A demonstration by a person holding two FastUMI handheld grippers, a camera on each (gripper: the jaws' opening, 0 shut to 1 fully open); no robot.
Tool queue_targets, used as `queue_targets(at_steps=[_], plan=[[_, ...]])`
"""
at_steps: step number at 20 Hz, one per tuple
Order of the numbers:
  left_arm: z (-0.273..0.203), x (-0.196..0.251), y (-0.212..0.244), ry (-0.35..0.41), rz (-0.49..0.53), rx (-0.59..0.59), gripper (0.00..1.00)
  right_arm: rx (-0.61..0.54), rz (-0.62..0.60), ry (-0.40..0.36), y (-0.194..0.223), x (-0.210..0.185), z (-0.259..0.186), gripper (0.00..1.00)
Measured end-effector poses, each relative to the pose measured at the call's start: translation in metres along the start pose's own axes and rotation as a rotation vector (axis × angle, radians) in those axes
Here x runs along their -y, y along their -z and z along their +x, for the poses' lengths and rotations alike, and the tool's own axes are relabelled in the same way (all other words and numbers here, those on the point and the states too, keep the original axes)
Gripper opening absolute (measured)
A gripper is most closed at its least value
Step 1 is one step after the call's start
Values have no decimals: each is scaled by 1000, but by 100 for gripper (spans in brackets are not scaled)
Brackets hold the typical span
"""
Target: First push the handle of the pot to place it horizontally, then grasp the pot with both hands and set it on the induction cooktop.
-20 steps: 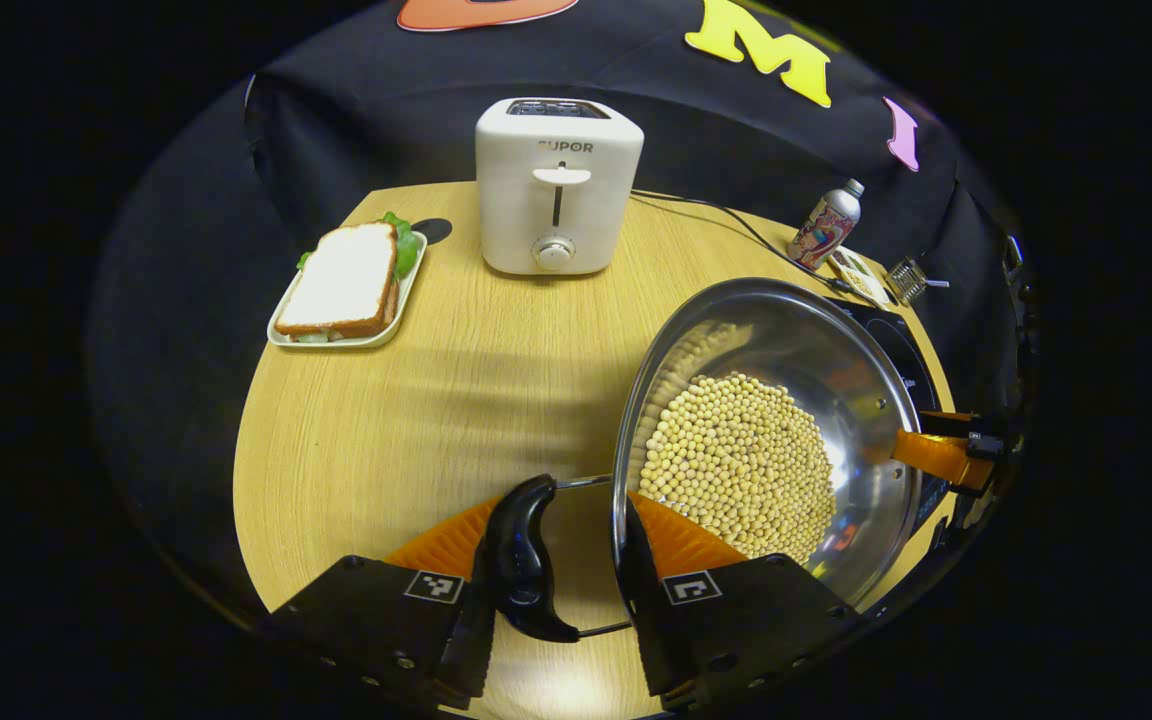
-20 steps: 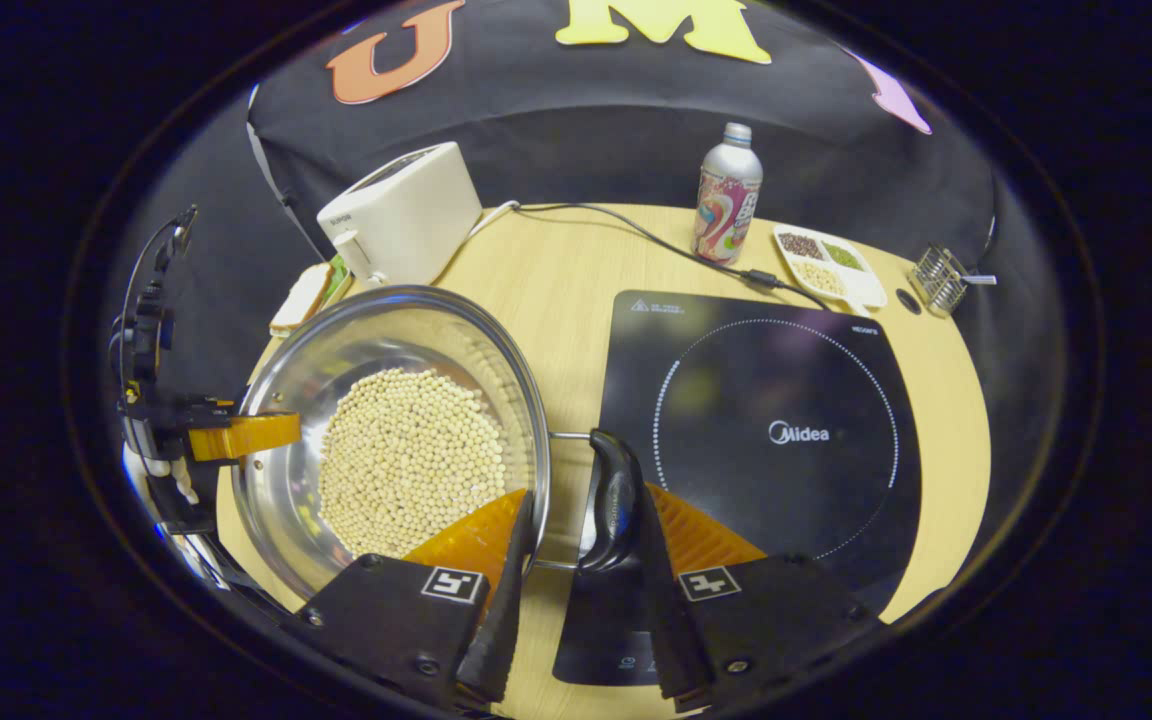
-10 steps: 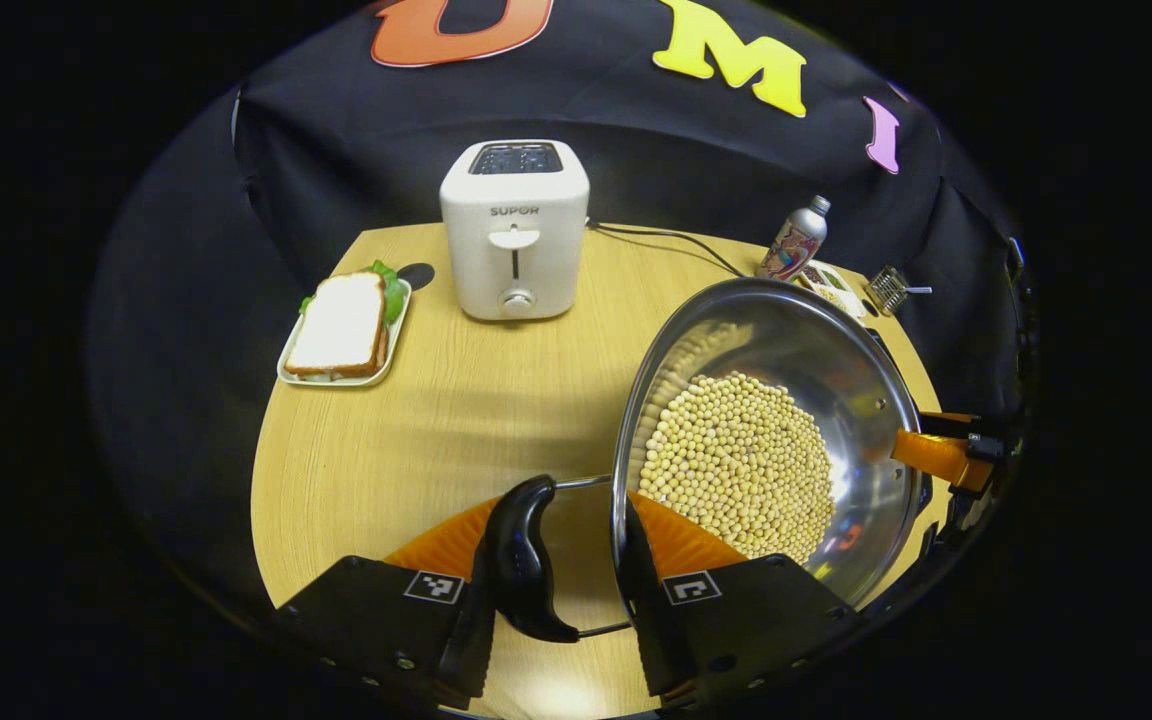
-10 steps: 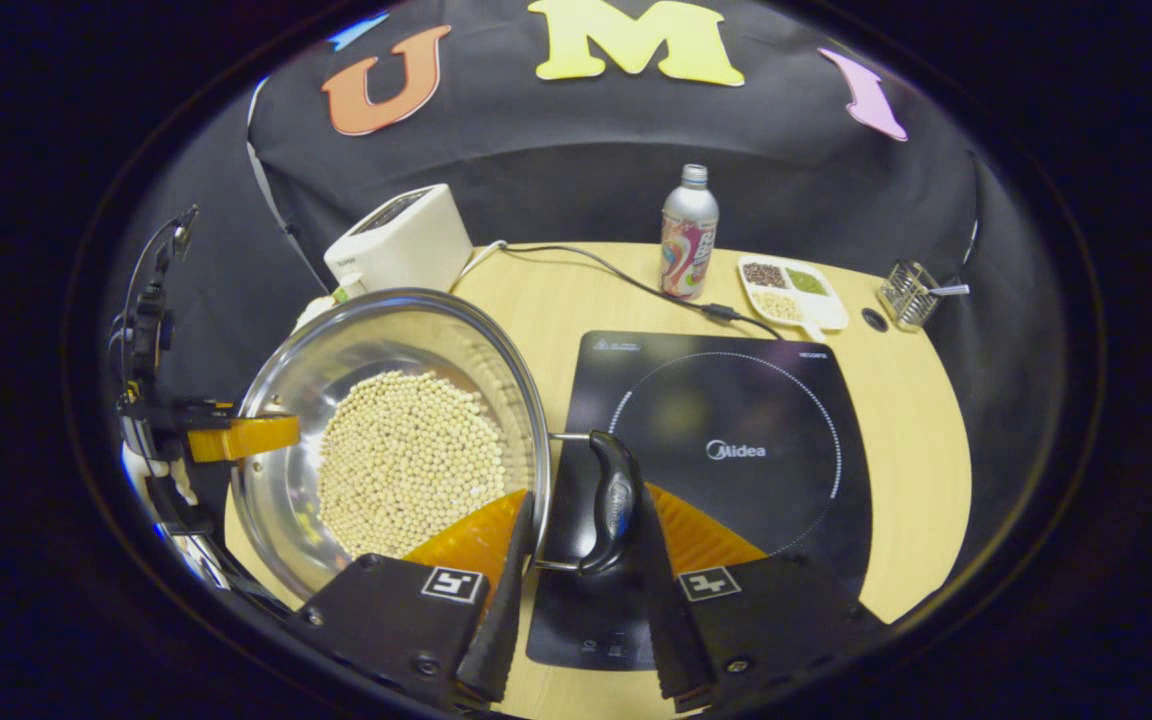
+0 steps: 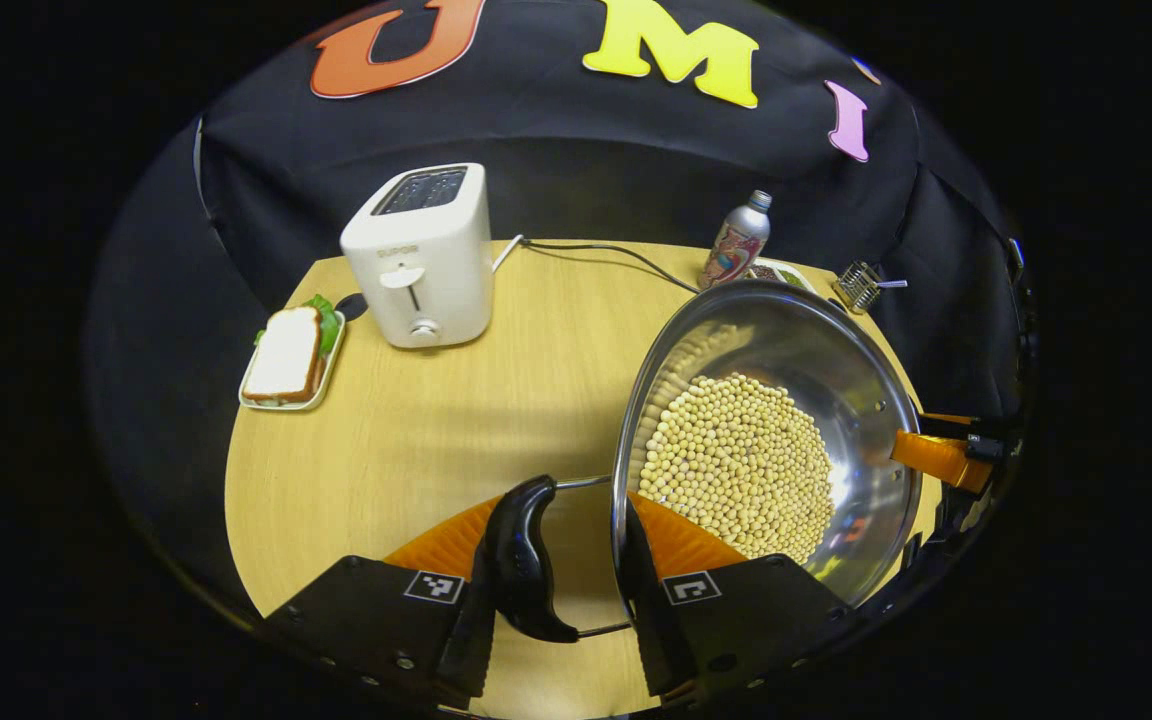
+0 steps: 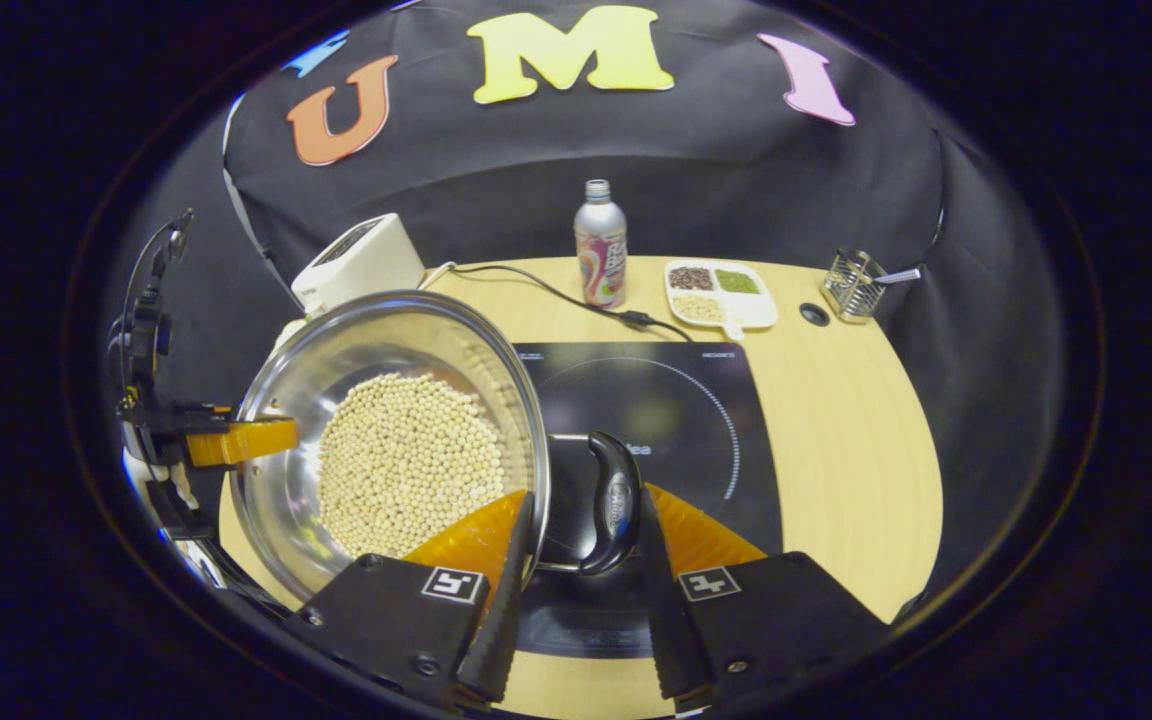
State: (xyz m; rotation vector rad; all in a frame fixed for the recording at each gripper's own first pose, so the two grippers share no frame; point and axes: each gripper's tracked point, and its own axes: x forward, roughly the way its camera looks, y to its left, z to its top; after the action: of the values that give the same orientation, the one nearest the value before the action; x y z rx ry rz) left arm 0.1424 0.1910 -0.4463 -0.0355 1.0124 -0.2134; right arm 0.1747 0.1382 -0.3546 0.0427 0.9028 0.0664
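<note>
A steel pot [image 5: 841, 355] [image 6: 336, 345] filled with pale beans is held between both grippers. My left gripper [image 5: 556, 560] is shut on the pot's black handle [image 5: 521, 565], one finger outside the handle and the other inside the rim. My right gripper [image 6: 586, 520] is shut the same way on the opposite handle [image 6: 614, 500]. Each gripper also shows at the pot's far rim in the other view, the right gripper [image 5: 941, 455] and the left gripper [image 6: 236, 440]. The pot overlaps the left part of the black induction cooktop [image 6: 681, 420]; I cannot tell whether its base touches.
On the round wooden table [image 5: 406, 420], a white toaster [image 5: 421, 255] [image 6: 356, 260] stands at the back left beside a sandwich plate [image 5: 288, 355]. Behind the cooktop are a bottle [image 6: 601, 245], a divided dish [image 6: 721, 290], a wire basket [image 6: 854, 285] and a cable [image 6: 556, 295].
Both grippers have carried the pot to the right. The cooktop has slid under it in the right gripper view. The toaster and sandwich have drifted left and farther off.
</note>
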Motion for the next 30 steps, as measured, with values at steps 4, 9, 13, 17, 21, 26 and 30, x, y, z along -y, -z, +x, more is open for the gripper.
queue_targets(at_steps=[4,9,13,17,21,26,30], plan=[[5,3,6,6,-8,3,57,6,-7,8,-8,33,-7,55],[2,1,3,7,-12,6,57,4,-8,14,-16,77,-6,55],[3,0,4,10,-15,4,57,3,-7,21,-19,106,-6,55],[2,-1,3,8,-18,0,57,2,-7,26,-21,128,0,55],[0,-1,2,0,-27,-8,47,-4,-6,22,-20,141,9,55],[2,1,4,-1,-32,-17,47,-12,-12,26,-19,146,21,55],[3,2,6,1,-39,-23,57,-12,-19,31,-18,155,29,55]])
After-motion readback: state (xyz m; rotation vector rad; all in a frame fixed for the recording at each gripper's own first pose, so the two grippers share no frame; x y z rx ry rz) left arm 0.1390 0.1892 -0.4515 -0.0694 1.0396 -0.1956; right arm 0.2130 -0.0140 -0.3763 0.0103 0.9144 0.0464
